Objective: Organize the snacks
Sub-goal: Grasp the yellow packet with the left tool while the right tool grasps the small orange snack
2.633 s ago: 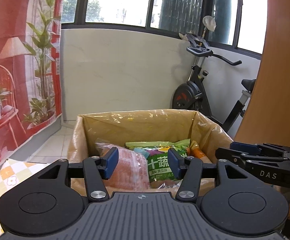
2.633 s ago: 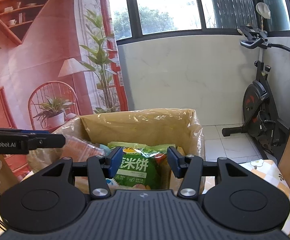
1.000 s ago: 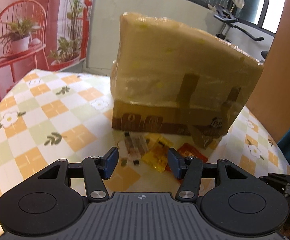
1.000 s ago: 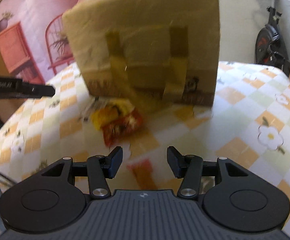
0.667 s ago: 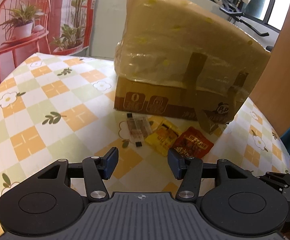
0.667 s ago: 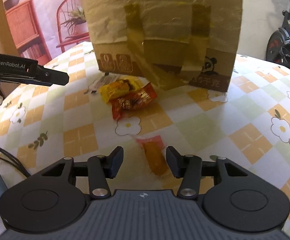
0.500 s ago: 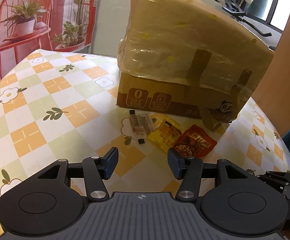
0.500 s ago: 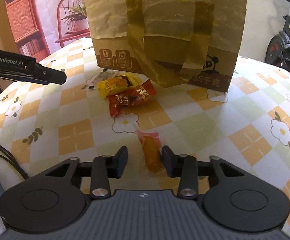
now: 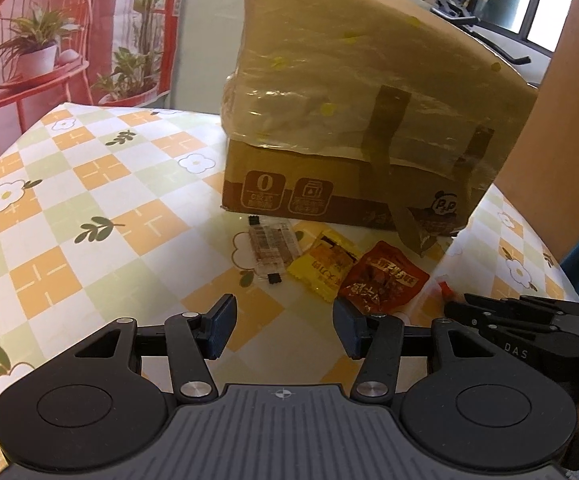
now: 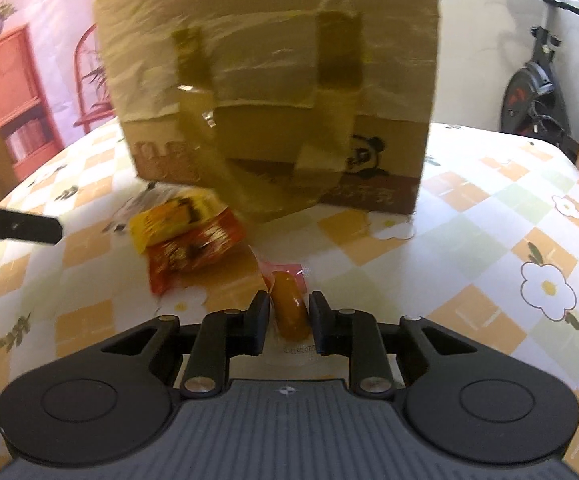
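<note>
Lettering is sparse: the cardboard box (image 9: 353,196) carries a large "0" in a square icon, a second icon beside it, a panda logo reading "P&P" near its right corner, and Chinese characters along its base too blurred to read. "DAS" shows on the side of the right gripper (image 10: 288,322) where it enters the left wrist view.

The box is lined with a crinkly, translucent yellow plastic bag (image 9: 369,80) folded down over its upper walls and held by dark tape strips (image 9: 385,128).

In front of the box, on the glossy checked tablecloth (image 9: 89,208) with flower and leaf prints, lie three flat sachets in a row: a clear packet (image 9: 271,246) with black ends nearest the box's left corner, a yellow packet (image 9: 323,266) touching it, and a red packet (image 9: 383,280) overlapping the yellow one.

Further from the box, the right gripper's fingers are drawn narrow around an orange sausage-shaped snack (image 10: 289,306) in a clear wrapper with a red end, which rests on the cloth. The left gripper (image 9: 285,330) hangs with fingers wide, holding nothing, short of the red packet.

Open cloth stretches left of the box to the table's rounded edge.
</note>
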